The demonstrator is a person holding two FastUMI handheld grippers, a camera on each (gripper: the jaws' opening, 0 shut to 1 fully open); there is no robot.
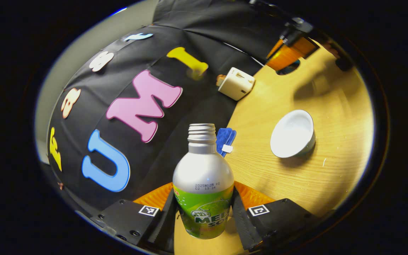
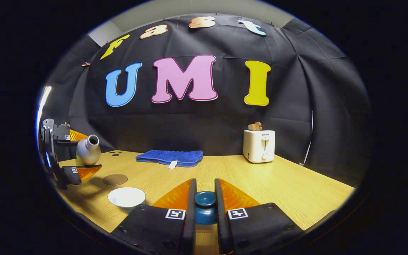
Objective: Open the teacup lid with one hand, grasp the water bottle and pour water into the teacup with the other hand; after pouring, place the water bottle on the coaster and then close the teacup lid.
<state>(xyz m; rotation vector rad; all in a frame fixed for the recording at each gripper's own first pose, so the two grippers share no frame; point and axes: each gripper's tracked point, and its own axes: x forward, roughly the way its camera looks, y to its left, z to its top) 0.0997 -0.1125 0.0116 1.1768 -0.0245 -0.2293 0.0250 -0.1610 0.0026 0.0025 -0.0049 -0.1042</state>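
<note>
The left gripper (image 1: pixel 204 212) is clamped on one uncapped metal water bottle (image 1: pixel 204 177), tilted above the wooden table (image 1: pixel 331 106). The right gripper (image 2: pixel 205 202) pinches one round glazed teacup lid (image 2: pixel 205 207) by its knob. One smooth white teacup (image 2: pixel 126 197) stands open near one flat round coaster (image 2: pixel 115 179), with bare tabletop around both.

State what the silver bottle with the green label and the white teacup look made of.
Silver bottle with the green label: likely aluminium, matte body with a threaded metal neck. White teacup: looks like glazed ceramic, smooth with a soft sheen, though that cannot be confirmed.
</note>
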